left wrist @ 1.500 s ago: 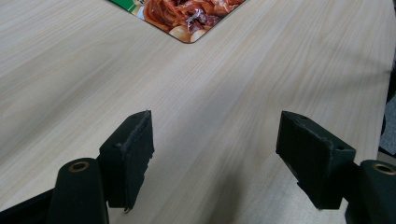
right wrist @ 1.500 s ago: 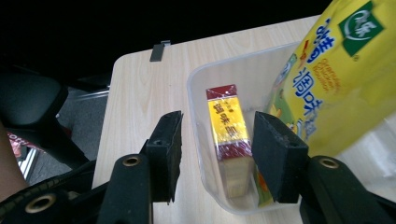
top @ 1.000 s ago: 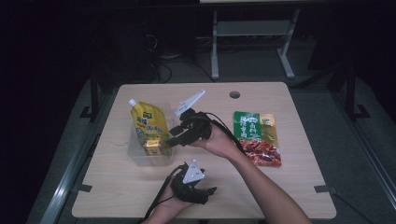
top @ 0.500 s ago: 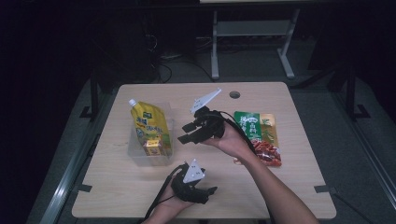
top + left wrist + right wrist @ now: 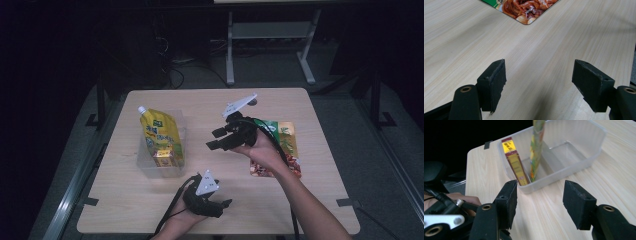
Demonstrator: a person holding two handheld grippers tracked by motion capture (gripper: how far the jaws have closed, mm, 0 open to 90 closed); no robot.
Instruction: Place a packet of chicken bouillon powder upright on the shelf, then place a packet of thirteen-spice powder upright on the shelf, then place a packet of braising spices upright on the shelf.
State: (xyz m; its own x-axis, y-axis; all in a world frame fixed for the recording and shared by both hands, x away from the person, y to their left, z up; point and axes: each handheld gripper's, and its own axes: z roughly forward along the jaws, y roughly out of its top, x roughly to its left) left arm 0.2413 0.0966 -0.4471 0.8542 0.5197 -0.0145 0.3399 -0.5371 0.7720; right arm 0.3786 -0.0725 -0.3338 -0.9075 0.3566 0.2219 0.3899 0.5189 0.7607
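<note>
At the left of the surface (image 5: 300, 210) stands the clear plastic bin (image 5: 145, 162), my landmark for all places. Inside it a yellow spouted pouch (image 5: 159, 134) stands upright, and a small yellow-and-red box (image 5: 515, 162) stands beside the pouch, near the bin's front wall.

In front of the bin, near the person's edge, the left tool (image 5: 216, 206) rests low over the surface. Its jaws are spread wide, with only bare wood between them.

To the right of the bin, the right tool (image 5: 216, 139) hovers above the surface, its jaws pointing back toward the bin. They have just been opening and nothing is between them; the tool is released.

Further right from the bin, past the right hand, lies a flat green snack packet (image 5: 280, 150) with red food printed on it. I judge that this packet is the next thing to bring into the bin.

To do this well, the right tool should turn toward the packet, come down on one edge, and pinch it firmly before lifting. A flat packet slips easily, so a low angle helps. The free space in the bin is behind the pouch.
</note>
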